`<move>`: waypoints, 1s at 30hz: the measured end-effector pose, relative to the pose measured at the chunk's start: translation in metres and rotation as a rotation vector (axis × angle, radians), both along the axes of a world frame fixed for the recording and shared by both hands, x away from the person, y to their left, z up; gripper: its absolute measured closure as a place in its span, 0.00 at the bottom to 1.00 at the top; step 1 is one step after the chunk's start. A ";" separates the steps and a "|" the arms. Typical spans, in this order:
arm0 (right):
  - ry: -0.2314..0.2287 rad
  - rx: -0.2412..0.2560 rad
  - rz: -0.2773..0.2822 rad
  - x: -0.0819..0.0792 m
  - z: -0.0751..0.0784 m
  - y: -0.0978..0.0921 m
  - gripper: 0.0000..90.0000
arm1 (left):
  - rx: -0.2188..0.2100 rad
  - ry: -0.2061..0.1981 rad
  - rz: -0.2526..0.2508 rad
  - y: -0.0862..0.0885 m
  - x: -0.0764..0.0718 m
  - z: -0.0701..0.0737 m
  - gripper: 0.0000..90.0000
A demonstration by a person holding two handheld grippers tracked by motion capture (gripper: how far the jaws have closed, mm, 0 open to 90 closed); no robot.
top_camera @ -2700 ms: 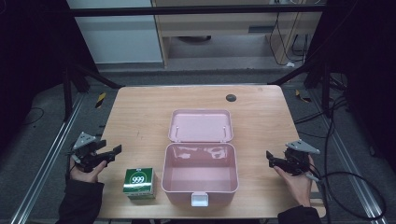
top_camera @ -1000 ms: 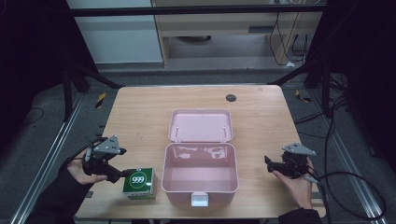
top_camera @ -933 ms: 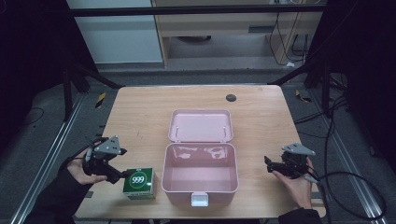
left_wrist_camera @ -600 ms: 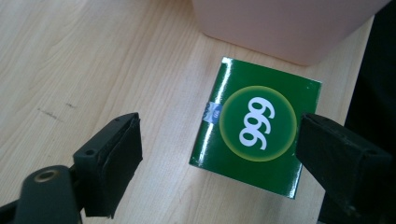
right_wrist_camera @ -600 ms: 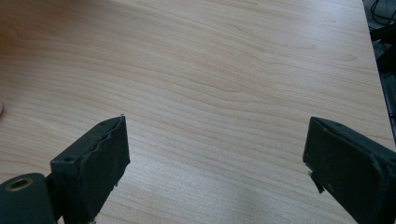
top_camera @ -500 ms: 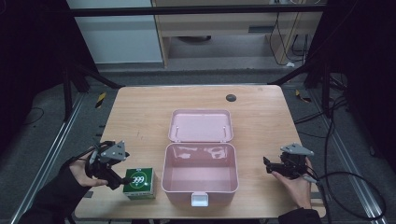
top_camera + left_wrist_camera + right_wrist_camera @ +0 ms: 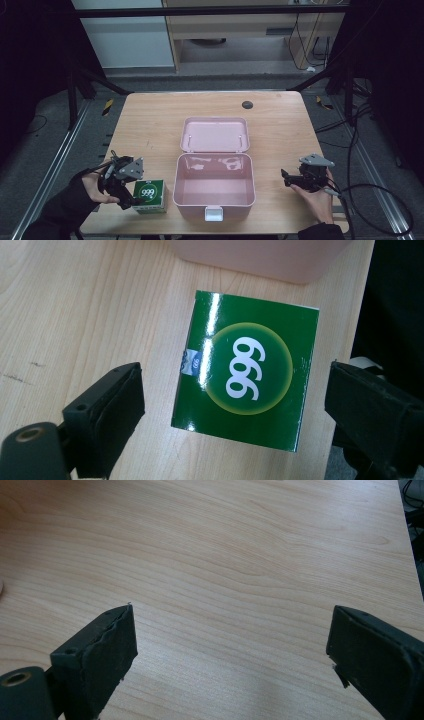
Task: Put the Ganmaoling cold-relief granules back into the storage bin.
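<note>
A green box point(image 7: 150, 195) marked 999 lies flat near the table's front edge, just left of an open pink case point(image 7: 214, 187). My left gripper point(image 7: 131, 196) is open and hangs over the box from the left. In the left gripper view the green box point(image 7: 247, 372) lies between the spread jaws, apart from both pads. My right gripper point(image 7: 288, 178) is open at the right side of the table, low over bare wood, its jaws pointing toward the case. The right gripper view point(image 7: 232, 650) has only wood between its jaws.
The case's lid point(image 7: 215, 134) lies flat behind its tub. A dark round hole point(image 7: 247, 104) sits near the table's far edge. Cables point(image 7: 370, 200) trail off the right side. The wooden table point(image 7: 150, 125) ends close in front of the box.
My left gripper has come in from the table's left edge toward the green box and now straddles it. The right gripper has shifted only slightly.
</note>
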State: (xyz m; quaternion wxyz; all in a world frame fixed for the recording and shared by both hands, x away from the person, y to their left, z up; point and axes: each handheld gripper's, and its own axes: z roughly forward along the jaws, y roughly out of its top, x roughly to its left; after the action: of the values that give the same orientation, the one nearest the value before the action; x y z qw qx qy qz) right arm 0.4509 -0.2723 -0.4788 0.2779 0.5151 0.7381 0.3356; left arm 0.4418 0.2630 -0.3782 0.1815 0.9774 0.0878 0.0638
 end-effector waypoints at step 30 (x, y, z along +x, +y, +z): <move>0.027 -0.044 0.015 0.002 -0.004 0.002 0.04 | 0.103 0.022 -0.053 -0.020 0.004 -0.028 0.05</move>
State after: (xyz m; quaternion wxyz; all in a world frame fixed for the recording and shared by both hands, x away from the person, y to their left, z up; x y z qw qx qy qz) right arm 0.4532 -0.2705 -0.4831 0.2766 0.5079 0.7528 0.3144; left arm 0.4458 0.2433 -0.4062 0.1315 0.9881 0.0603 0.0528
